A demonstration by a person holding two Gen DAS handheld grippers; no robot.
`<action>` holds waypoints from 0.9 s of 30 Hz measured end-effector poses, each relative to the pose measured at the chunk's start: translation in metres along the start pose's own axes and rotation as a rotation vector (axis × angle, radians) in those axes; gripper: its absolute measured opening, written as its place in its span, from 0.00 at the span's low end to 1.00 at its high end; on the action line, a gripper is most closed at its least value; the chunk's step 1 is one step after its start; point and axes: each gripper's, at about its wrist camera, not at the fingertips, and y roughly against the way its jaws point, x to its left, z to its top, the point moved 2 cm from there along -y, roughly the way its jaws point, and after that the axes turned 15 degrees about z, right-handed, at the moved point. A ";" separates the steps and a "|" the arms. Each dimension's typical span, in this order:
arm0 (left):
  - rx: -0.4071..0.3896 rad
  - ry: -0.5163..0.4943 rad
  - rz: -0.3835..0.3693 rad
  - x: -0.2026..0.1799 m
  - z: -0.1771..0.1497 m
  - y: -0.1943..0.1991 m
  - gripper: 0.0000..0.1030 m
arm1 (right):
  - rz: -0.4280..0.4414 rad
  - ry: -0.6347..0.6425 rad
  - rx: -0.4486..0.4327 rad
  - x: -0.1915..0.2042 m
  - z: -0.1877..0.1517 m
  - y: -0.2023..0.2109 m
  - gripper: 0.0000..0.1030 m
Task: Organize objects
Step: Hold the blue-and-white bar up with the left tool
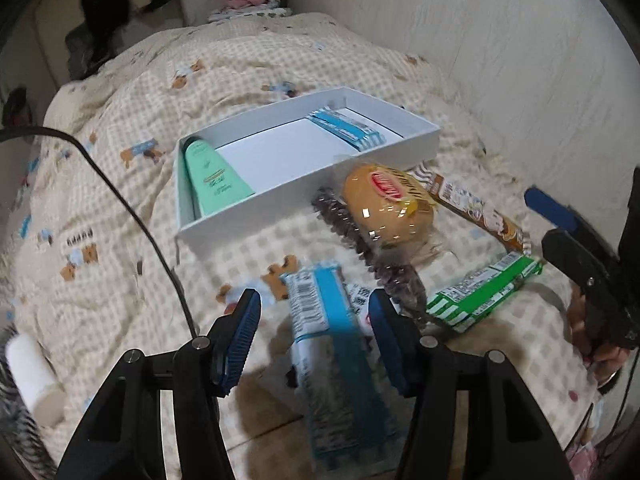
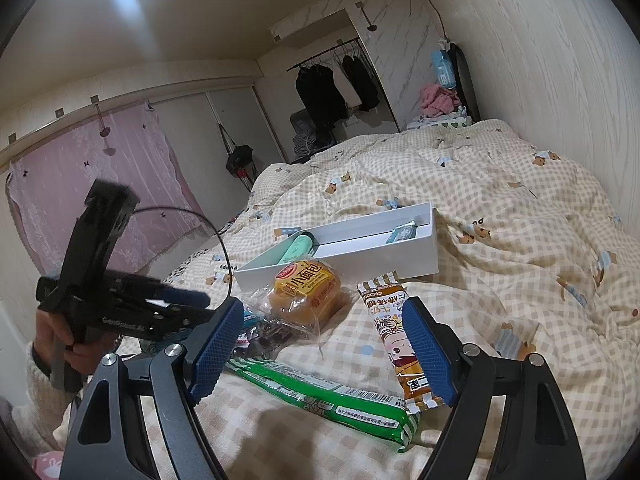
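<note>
- Left gripper (image 1: 314, 336): jaws part-open, pointing steeply down over a blue-and-white snack packet (image 1: 328, 344) lying on the quilt (image 1: 120, 216). The packet sits between the pads; neither pad looks to press on it, so it reads as not gripped. The picture is blurred here.
- Right gripper (image 2: 324, 352): jaws wide, nothing held, hovering low over the pile; a brown-and-orange snack stick (image 2: 390, 328) and a long green packet (image 2: 320, 392) lie between and just below its fingers. Likely waiting its turn.
- White box (image 1: 280, 192): open tray just behind the pile, evidently the place for sorted items. A mint-green tube (image 1: 214, 178) lies along its left end and a blue striped packet (image 1: 346, 130) at the far right; the middle is bare.
- Still loose on the quilt: a wrapped bun (image 1: 386, 204), touching the box's near wall, and a dark crinkled wrapper (image 1: 352, 232) beside it.
- In the way: the bun and wrapper lie between the blue packet and the box; a black cable (image 1: 132, 216) trails left of the box; the soft quilt gives uneven footing.
- A white cylinder (image 1: 34, 376) lies at the far left, apart from the pile.
</note>
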 end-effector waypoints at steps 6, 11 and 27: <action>0.038 -0.133 0.074 -0.028 -0.003 -0.015 0.54 | 0.002 -0.002 -0.002 -0.001 0.000 0.001 0.80; -0.030 -0.028 -0.023 -0.008 -0.001 -0.004 0.31 | 0.003 -0.005 -0.003 -0.001 0.000 0.001 0.80; -0.337 0.098 -0.180 0.026 -0.015 0.038 0.27 | 0.004 -0.005 -0.004 -0.002 0.000 0.002 0.80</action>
